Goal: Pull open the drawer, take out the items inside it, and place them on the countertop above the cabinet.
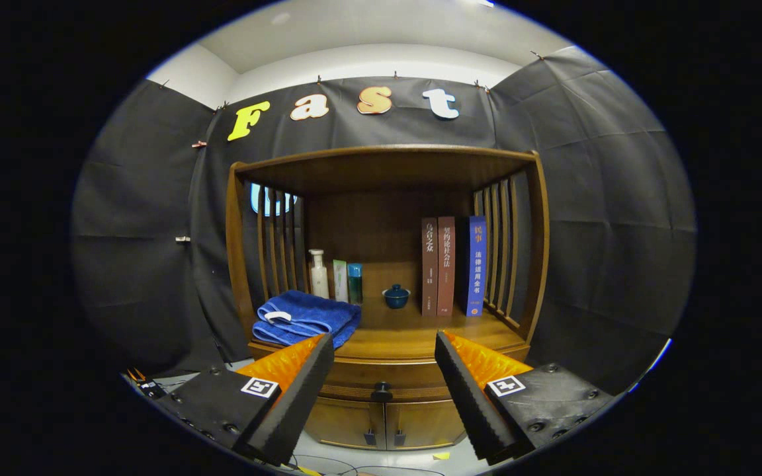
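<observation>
A wooden cabinet (540, 264) stands ahead, with a countertop (414, 334) under a shelf roof. Its drawer (354, 378) is closed, and a dark round knob (381, 394) sits in the gap between my fingers, some way beyond them. My gripper (384, 350) is open with nothing between the fingers. On the countertop lie a folded blue towel (305, 317) on the left, a white bottle (318, 273), two small tubes (347, 281), a dark teal lidded cup (396, 296) and three upright books (454, 264). The drawer's contents are hidden.
Below the drawer are two small cabinet doors (384, 423) with dark handles. Slatted wooden side panels (507, 254) close in the countertop left and right. Cables (146, 383) lie on the floor at the left. A small yellow scrap (441, 455) lies on the pale floor.
</observation>
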A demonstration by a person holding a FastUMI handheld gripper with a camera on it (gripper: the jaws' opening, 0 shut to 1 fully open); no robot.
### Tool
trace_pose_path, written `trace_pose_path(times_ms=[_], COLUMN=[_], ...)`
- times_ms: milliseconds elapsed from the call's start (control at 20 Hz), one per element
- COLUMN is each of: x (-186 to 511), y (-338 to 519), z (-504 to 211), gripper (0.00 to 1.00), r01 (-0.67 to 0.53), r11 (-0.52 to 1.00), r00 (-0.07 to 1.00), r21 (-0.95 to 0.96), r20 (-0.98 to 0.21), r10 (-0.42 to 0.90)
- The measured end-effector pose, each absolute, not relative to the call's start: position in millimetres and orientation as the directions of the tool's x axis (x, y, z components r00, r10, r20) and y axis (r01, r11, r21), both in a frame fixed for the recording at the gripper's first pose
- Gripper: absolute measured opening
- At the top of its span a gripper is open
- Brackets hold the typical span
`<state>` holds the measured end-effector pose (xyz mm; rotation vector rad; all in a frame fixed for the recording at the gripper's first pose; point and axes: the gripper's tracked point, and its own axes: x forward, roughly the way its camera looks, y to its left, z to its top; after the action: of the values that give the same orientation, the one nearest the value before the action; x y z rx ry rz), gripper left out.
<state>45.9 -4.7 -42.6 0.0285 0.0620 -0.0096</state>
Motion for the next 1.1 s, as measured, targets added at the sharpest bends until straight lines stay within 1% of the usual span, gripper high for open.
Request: trace_pose_path(times_ms=[300, 700, 850, 950, 1050, 1100], x=[89.8, 139.7, 151.9, 156.2, 161.8, 163.3], y=[0.6, -0.9, -3.7, -4.7, -5.4, -5.2], z=[-118.6, -217.3, -244.0, -255.3, -265.5, -268.5], gripper=[0.99, 1.00, 1.00, 0.99, 0.91, 0.84], r01=[0.012, 0.030, 0.042, 0.046, 0.051, 0.052], r11=[0.999, 0.999, 0.998, 0.998, 0.998, 0.998], r00=[0.984, 0.937, 0.918, 0.913, 0.906, 0.902], r21=[0.034, 0.025, 0.037, 0.039, 0.039, 0.041], r20=[-0.179, -0.348, -0.396, -0.407, -0.423, -0.430], r10=[-0.005, -0.020, -0.024, -0.026, -0.029, -0.029])
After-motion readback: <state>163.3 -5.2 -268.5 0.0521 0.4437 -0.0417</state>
